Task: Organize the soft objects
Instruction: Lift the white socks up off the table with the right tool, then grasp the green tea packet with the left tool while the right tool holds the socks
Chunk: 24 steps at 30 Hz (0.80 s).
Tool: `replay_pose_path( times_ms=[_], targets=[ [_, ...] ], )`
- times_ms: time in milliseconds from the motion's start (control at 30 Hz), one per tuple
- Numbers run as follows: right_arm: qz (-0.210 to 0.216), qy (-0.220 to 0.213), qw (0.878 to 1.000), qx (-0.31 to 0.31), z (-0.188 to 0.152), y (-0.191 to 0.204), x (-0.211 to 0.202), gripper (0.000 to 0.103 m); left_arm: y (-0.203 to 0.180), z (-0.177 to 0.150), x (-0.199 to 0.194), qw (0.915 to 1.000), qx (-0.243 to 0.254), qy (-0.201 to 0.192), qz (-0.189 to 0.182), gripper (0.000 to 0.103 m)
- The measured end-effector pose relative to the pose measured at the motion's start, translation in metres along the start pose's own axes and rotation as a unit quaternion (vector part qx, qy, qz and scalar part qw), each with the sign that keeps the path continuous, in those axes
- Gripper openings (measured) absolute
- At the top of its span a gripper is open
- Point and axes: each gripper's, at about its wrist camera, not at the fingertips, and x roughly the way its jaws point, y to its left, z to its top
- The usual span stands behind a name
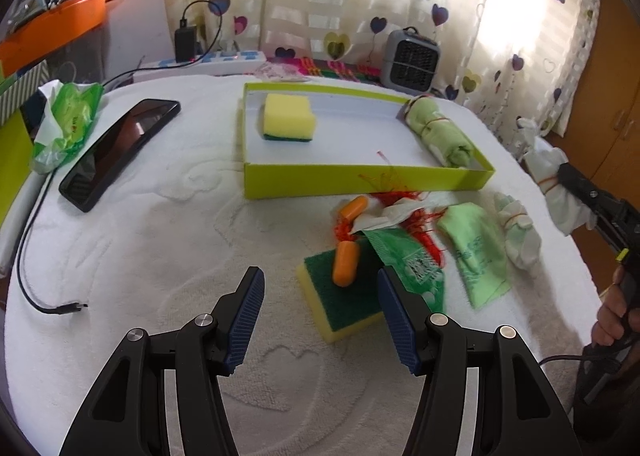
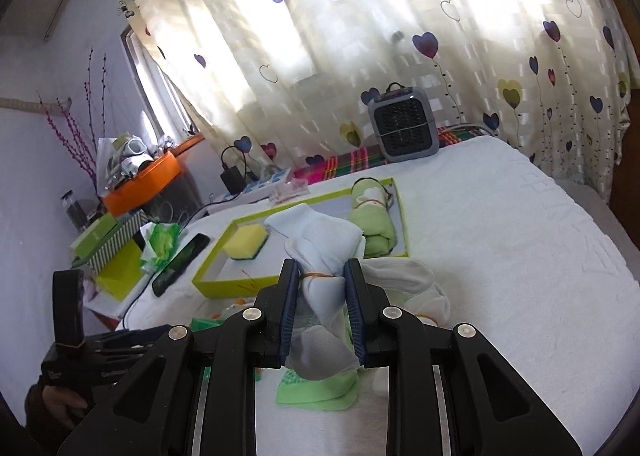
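The green box (image 1: 360,175), sitting at the upper centre of the left wrist view, is already holding a yellow sponge (image 1: 289,117) and a rolled green cloth (image 1: 440,131). The right hand-held gripper (image 2: 320,280) is clamping a pale blue sock bundle (image 2: 320,240) in the air, while the left hand-held gripper (image 1: 320,304) is hanging with jaws apart, empty. Below the box, a second sponge (image 1: 340,300), a green cloth (image 1: 472,252), a white sock bundle (image 1: 518,232) and orange pieces (image 1: 346,264) are waiting on the white towel (image 1: 160,236).

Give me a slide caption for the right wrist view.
Right tool grips a banded pale sock bundle above the green tray on the white towel.
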Motion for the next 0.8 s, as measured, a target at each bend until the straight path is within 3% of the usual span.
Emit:
replay_pose_path(
  times_ms=[267, 567, 800],
  targets=[
    [0.003, 0.014, 1.0, -0.004, -0.008, 0.001, 0.005, 0.025, -0.004, -0.003, -0.019, 0.9979, -0.023, -0.008, -0.06, 0.058],
    [0.007, 0.026, 1.0, -0.004, -0.014, 0.001, 0.008, 0.025, -0.04, -0.008, -0.009, 0.9986, 0.036, 0.009, -0.037, 0.058],
    [0.013, 0.032, 0.999, -0.003, -0.019, 0.0, 0.009, 0.025, -0.057, -0.011, 0.002, 0.9972, 0.052, 0.02, -0.05, 0.058]
  ],
)
